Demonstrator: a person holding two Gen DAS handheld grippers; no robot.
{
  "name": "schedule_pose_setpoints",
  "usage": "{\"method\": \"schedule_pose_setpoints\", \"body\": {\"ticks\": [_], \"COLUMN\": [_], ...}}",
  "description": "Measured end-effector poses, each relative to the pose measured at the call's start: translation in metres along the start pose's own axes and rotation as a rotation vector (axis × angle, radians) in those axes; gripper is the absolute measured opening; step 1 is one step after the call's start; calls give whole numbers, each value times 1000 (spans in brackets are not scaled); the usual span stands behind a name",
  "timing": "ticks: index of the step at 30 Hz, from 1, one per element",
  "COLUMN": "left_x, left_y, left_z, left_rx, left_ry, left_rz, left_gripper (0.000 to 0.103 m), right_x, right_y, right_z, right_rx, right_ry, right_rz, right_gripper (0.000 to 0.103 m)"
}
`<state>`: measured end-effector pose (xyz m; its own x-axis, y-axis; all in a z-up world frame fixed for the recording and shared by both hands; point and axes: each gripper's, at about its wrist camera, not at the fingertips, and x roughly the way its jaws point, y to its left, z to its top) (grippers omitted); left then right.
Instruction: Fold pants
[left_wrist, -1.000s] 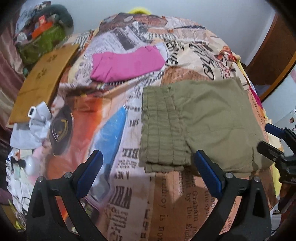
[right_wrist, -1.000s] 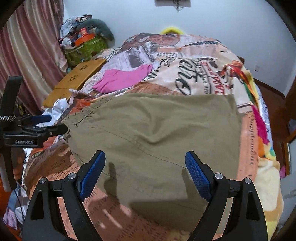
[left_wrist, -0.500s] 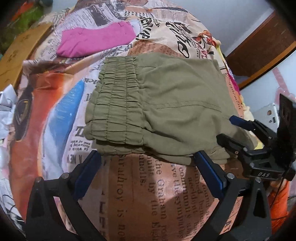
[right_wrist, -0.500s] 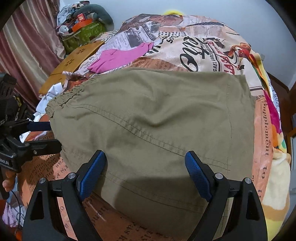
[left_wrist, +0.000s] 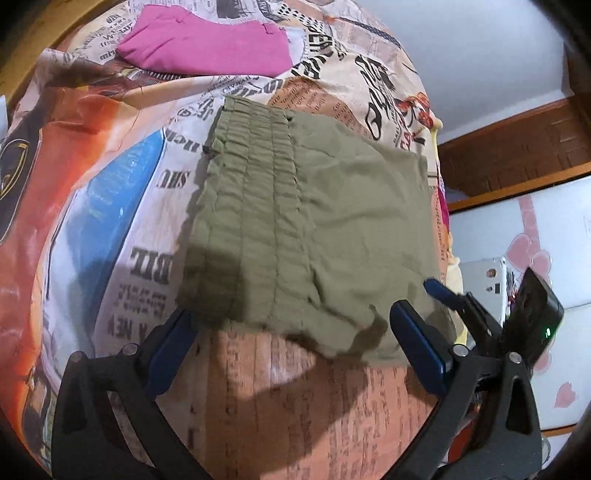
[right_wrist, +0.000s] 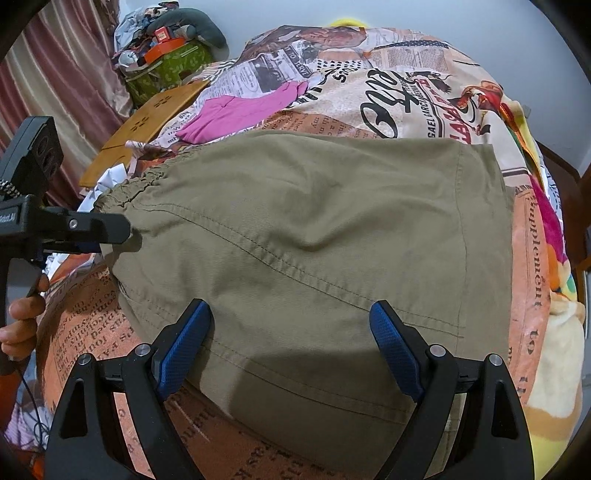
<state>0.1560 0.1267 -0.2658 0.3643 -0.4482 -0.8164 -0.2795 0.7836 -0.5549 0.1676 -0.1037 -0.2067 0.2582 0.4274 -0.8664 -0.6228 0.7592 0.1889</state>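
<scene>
Olive-green pants (left_wrist: 325, 221) lie folded flat on the printed bedspread, elastic waistband (left_wrist: 247, 206) to the left. My left gripper (left_wrist: 291, 332) is open, its blue pads at the pants' near edge by the waistband corner. My right gripper (right_wrist: 288, 332) is open, its pads low over the near hem of the pants (right_wrist: 314, 240). The right gripper also shows at the right edge of the left wrist view (left_wrist: 454, 299). The left gripper shows at the left of the right wrist view (right_wrist: 107, 229), at the waistband corner.
A folded pink garment (left_wrist: 207, 48) lies beyond the pants on the bedspread (left_wrist: 110, 184). A wooden board (right_wrist: 147, 122) and a green bag of clutter (right_wrist: 166, 66) sit at the bed's far left. The bed's right edge (right_wrist: 554, 295) drops off near wooden furniture.
Both grippers have moved closer and lower to the pants' near edge. The left gripper has shifted right toward the waistband corner. Both stay open.
</scene>
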Motion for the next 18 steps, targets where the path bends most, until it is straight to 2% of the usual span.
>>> {"method": "schedule_pose_setpoints", "body": {"ticks": [4, 9, 15, 18], "left_x": [-10, -16, 1, 8], "left_y": [3, 5, 5, -1], "left_z": [-12, -16, 2, 12], "left_rx": [-11, -61, -96, -68], "left_ry": [22, 56, 32, 10], "left_rz": [-56, -187, -172, -135], "left_gripper": [102, 102, 102, 102], "right_x": [0, 0, 0, 0], "right_y": [1, 0, 0, -1], "right_z": [-1, -1, -1, -1], "right_rx": [3, 5, 5, 7], "right_ry": [-2, -4, -5, -3], "right_rz": [3, 7, 4, 5], "right_gripper": [87, 87, 87, 87]}}
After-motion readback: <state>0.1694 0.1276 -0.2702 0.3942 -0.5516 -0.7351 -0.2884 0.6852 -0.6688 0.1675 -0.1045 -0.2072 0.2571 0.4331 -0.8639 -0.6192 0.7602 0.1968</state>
